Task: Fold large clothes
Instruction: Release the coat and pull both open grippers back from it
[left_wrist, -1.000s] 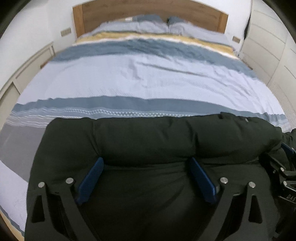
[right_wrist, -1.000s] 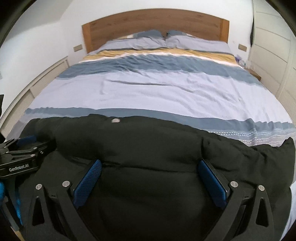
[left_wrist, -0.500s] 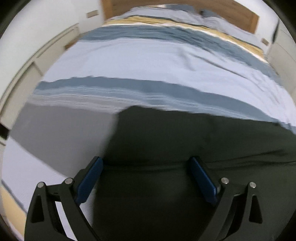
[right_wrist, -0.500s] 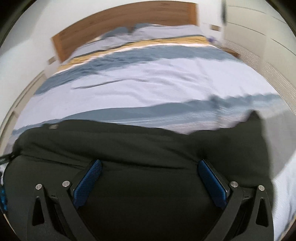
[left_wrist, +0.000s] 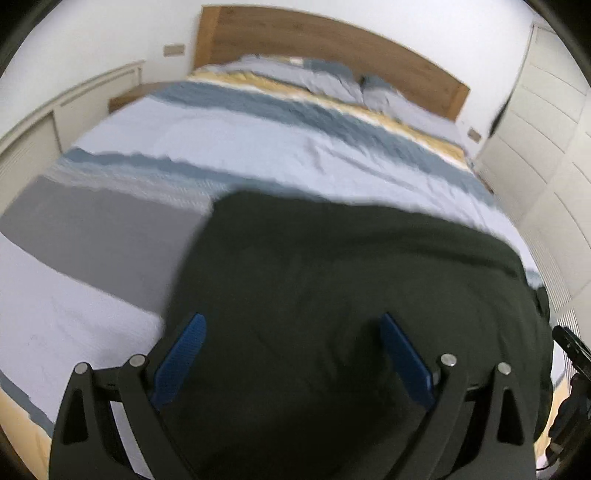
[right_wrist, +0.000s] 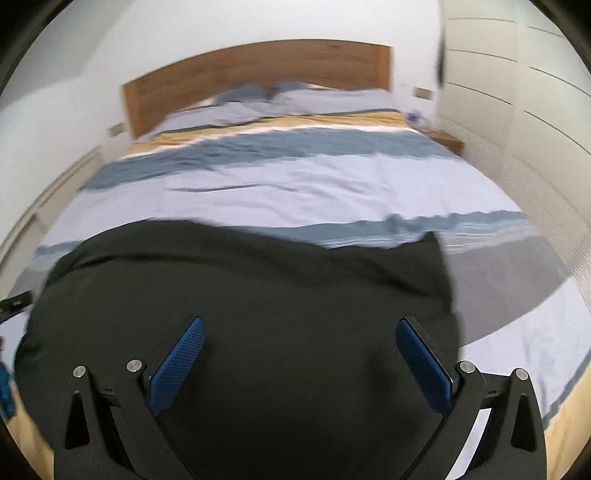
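A large black padded garment (left_wrist: 351, 295) lies folded on the near end of the bed; it also shows in the right wrist view (right_wrist: 258, 295). My left gripper (left_wrist: 291, 328) is open, its blue pads (left_wrist: 184, 350) spread wide just above the garment near its left edge. My right gripper (right_wrist: 301, 332) is open too, its blue pads (right_wrist: 424, 365) spread over the garment near its right edge. Neither holds any cloth. The right gripper's body shows at the right rim of the left wrist view (left_wrist: 572, 350).
The bed (left_wrist: 258, 147) has a striped blue, grey and yellow cover, pillows (right_wrist: 258, 99) and a wooden headboard (right_wrist: 258, 70). White wardrobes (right_wrist: 517, 129) stand along the right. A low white unit (left_wrist: 55, 122) runs along the left wall.
Both grippers have swung outward and drawn back. The left now looks over the garment's left edge, the right over its right edge. The garment stayed put. The jaws stayed open.
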